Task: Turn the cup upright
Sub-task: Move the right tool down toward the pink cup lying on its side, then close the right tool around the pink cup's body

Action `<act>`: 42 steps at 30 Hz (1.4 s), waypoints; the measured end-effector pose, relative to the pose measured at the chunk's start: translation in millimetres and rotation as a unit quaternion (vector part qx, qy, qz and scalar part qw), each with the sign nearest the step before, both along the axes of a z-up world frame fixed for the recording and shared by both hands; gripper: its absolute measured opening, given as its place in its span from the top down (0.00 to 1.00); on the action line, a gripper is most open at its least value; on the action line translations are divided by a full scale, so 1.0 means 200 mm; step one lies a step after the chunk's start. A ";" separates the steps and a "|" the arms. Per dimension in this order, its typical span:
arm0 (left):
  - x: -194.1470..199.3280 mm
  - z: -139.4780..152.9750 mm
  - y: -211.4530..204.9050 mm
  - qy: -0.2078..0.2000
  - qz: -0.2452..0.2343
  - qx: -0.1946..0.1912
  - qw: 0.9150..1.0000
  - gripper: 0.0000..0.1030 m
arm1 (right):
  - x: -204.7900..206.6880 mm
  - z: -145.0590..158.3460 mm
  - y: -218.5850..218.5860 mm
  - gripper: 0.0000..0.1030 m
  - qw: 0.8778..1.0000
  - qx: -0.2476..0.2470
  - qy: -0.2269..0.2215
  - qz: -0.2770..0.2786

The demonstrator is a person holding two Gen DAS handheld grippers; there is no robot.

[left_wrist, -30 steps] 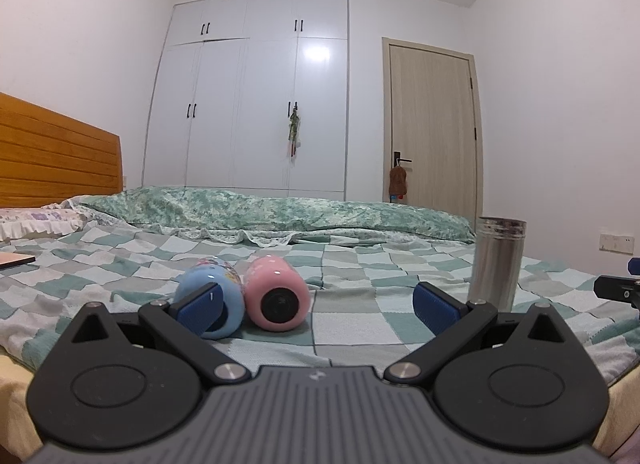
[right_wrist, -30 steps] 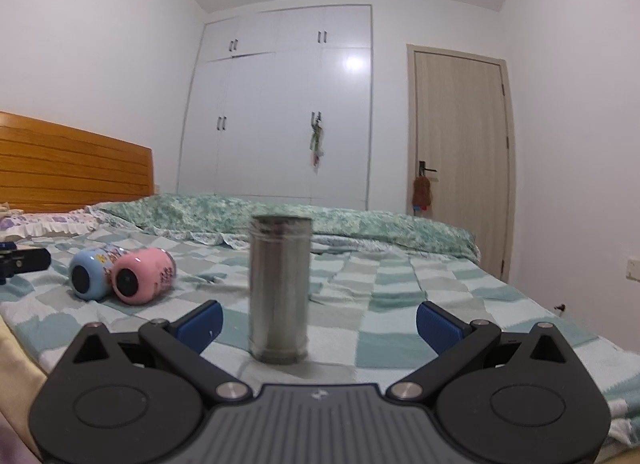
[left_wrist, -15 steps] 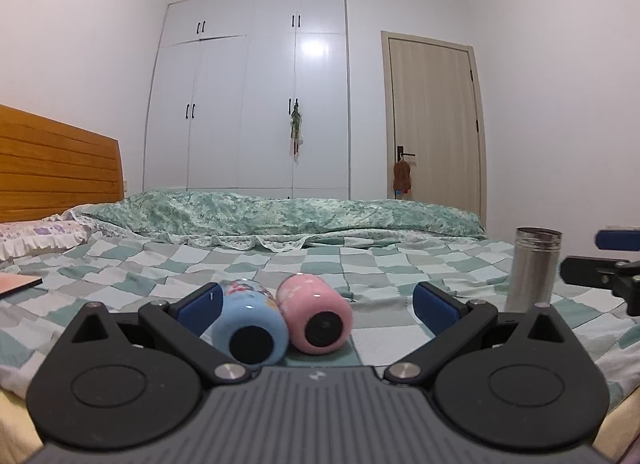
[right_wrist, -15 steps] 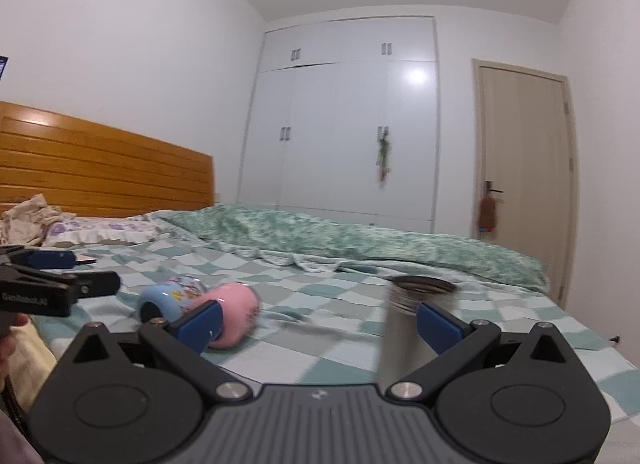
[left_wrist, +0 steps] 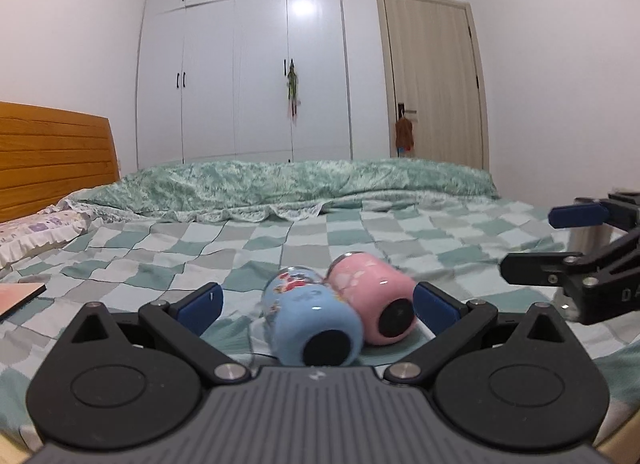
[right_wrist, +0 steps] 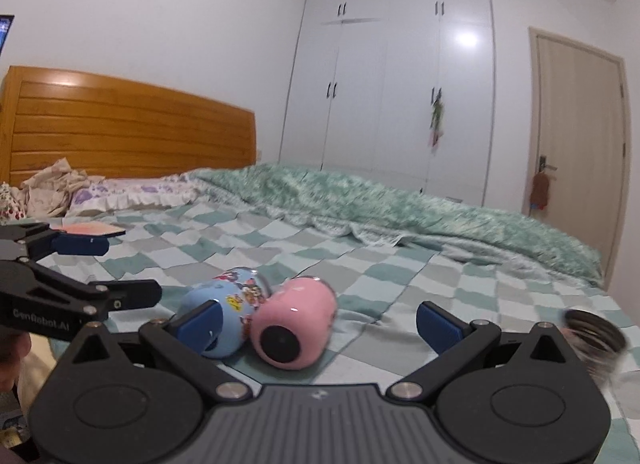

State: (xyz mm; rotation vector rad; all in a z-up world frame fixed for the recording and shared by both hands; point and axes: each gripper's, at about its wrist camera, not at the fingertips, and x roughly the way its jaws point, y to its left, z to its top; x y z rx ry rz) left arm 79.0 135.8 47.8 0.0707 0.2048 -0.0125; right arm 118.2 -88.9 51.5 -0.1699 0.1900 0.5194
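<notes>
Approach step: both cups lie on the bed, blue cup (left_wrist: 310,320) touching pink cup (right_wrist: 294,328). Your left gripper (left_wrist: 316,302) and right gripper (right_wrist: 320,318) gape, empty. Next, pick one, clamp its side

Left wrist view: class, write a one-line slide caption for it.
Open left tool frames a blue cup and pink cup lying side by side on a checked bedspread.

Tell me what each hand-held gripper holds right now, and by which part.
Nothing is held. The left hand-held gripper is open, its fingers either side of the lying blue cup and pink cup. The right hand-held gripper is open too.
</notes>
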 end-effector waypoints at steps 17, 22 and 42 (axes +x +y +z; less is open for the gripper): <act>0.35 0.03 0.32 0.072 -0.013 0.005 0.997 0.00 | 0.59 0.04 0.38 0.00 0.993 -0.038 0.104 0.034; 0.43 0.01 0.36 0.097 -0.017 0.007 0.995 0.00 | 0.74 0.02 0.42 0.00 0.987 -0.050 0.142 0.051; 0.61 0.01 0.33 0.151 -0.006 0.038 0.988 0.00 | 1.24 -0.11 0.51 0.00 0.946 -0.090 0.280 0.139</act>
